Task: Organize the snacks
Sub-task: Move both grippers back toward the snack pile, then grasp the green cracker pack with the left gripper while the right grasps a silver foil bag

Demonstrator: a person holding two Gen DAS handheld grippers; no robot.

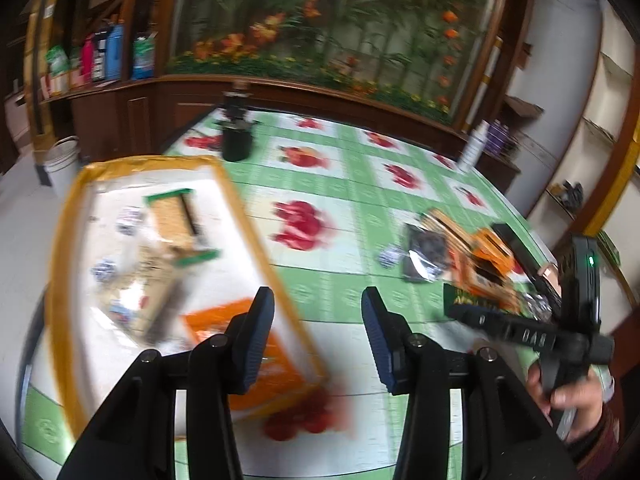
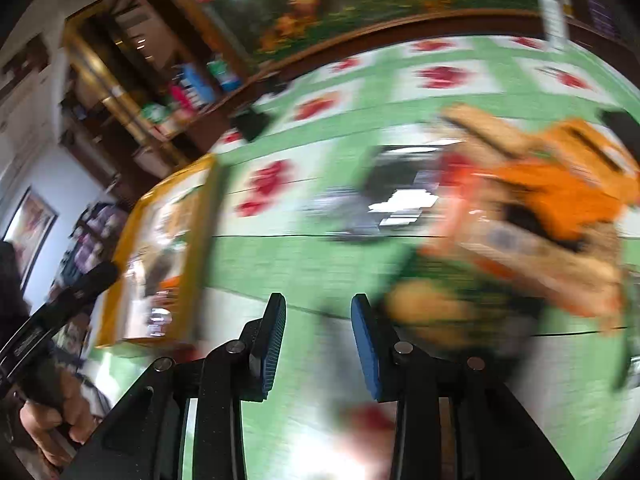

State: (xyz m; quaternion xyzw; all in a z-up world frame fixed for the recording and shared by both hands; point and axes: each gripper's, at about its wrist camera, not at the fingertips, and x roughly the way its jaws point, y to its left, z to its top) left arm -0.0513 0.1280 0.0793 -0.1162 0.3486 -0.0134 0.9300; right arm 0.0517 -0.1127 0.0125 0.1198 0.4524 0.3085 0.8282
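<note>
Left wrist view: our left claw [image 1: 318, 336] and right claw [image 2: 318, 340] gape empty; we judge we're between picks, snack pile [image 1: 472, 264] near the table's right edge, tray [image 1: 68, 240] left.

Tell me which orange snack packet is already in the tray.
The flat orange packet in the yellow-rimmed tray, near the left gripper; the other orange packet lies in the loose pile.

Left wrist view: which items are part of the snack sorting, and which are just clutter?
Job items:
- yellow-rimmed tray, packets already in it
- orange packet at its near corner
- snack pile loose on the tablecloth
- left gripper and right gripper, both empty

Just lying about:
- black cup
- white bottle
- shelf bottles
</note>
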